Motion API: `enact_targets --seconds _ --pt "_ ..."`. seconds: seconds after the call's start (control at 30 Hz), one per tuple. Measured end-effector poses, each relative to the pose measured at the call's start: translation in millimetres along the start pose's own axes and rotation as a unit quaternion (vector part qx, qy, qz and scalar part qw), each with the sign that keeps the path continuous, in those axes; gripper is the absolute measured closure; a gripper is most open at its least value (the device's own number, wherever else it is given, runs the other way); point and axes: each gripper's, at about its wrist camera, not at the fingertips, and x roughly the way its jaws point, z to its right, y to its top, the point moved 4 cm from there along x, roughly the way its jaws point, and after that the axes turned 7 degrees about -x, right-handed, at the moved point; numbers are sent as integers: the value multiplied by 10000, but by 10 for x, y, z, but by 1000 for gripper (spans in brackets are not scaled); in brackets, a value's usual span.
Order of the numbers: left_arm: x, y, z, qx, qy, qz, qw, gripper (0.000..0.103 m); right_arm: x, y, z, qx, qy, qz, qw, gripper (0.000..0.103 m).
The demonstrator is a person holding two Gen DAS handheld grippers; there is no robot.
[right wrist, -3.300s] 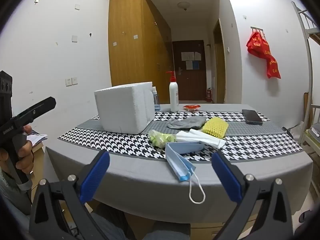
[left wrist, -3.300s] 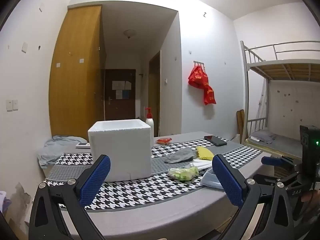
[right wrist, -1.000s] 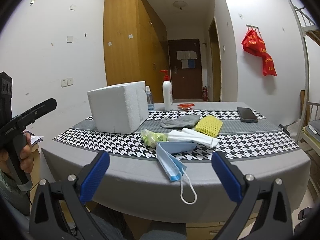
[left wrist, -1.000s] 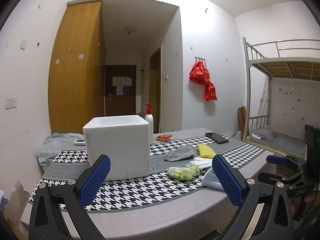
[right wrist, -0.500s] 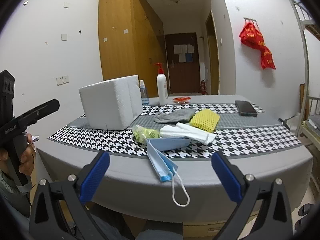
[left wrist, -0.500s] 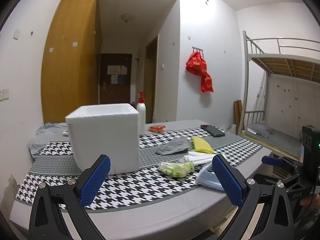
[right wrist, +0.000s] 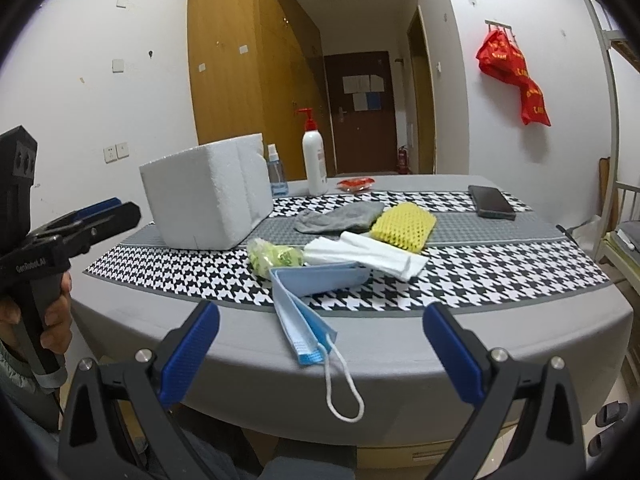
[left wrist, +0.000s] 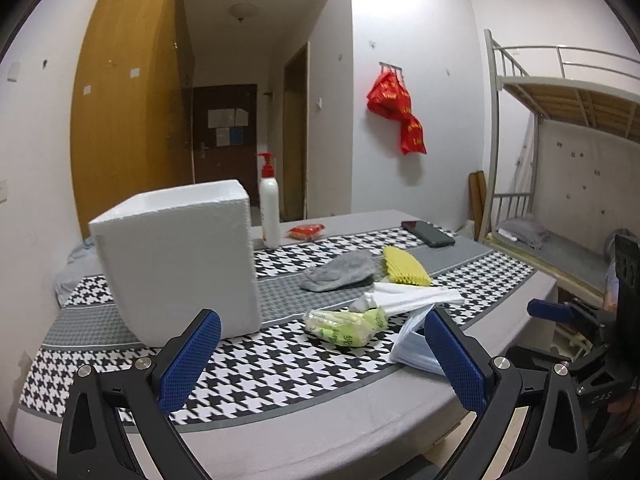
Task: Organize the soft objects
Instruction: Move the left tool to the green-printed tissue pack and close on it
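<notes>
A white foam box [left wrist: 176, 260] [right wrist: 204, 204] stands on the left of the table. Right of it lie a green plastic packet [left wrist: 344, 326] [right wrist: 274, 258], a blue face mask [right wrist: 308, 304] [left wrist: 414, 344], folded white cloth [right wrist: 368, 254] [left wrist: 412, 296], a yellow foam net [right wrist: 402, 226] [left wrist: 404, 268] and a grey sock [right wrist: 340, 216] [left wrist: 340, 274]. My left gripper [left wrist: 320, 364] is open and empty above the near table edge, facing the packet. My right gripper [right wrist: 320, 352] is open and empty, in front of the mask.
A white pump bottle [right wrist: 314, 160] [left wrist: 269, 208], a small spray bottle [right wrist: 276, 176], a red packet [right wrist: 356, 183] and a black phone [right wrist: 491, 201] lie toward the table's back. A bunk bed [left wrist: 560, 160] stands at the right. The houndstooth runner [right wrist: 500, 276] covers the grey table.
Both grippers have moved forward toward the table and the objects look larger. Both stay open and empty.
</notes>
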Motion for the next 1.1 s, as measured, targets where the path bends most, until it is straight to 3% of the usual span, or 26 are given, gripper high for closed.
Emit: enact_targets --seconds 1.1 --pt "969 -181 93 331 -38 -1188 9924 1 494 -80 156 109 331 -449 9984 0"
